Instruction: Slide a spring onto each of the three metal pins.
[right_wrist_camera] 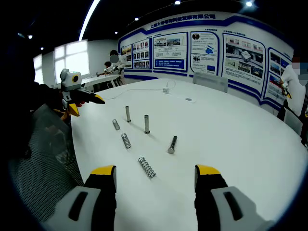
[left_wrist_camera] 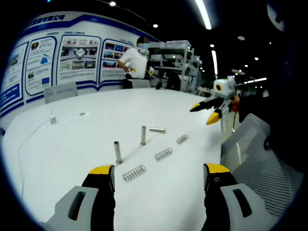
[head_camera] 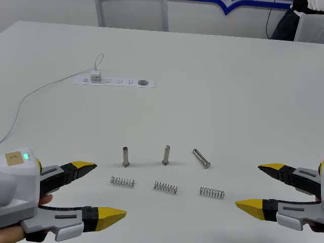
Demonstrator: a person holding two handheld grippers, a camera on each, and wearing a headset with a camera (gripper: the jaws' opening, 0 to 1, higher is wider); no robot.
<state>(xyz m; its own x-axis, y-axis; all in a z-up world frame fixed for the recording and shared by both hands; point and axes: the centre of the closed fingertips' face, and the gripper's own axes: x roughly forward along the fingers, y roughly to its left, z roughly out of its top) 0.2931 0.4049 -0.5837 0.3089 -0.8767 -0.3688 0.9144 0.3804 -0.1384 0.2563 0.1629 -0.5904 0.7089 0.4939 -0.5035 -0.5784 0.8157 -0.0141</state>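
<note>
Two pins (head_camera: 125, 156) stand and a third pin (head_camera: 201, 158) lies flat on the tabletop (head_camera: 228, 91), with the springs (head_camera: 165, 187) at their 6 o'clock. The left hand-held gripper (head_camera: 109, 190) and the right hand-held gripper (head_camera: 248, 186) are wide and empty. The head view shows a power strip (head_camera: 114, 81) at 11 o'clock; the right gripper view shows wall posters (right_wrist_camera: 207, 48).

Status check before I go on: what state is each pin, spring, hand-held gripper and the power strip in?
Left pin: upright, bare.
Middle pin: upright, bare.
Right pin: lying on its side, bare.
Left spring: lying loose.
Middle spring: lying loose.
Right spring: lying loose.
Left hand-held gripper: open, empty.
Right hand-held gripper: open, empty.
Power strip: one white plug in it.
</note>
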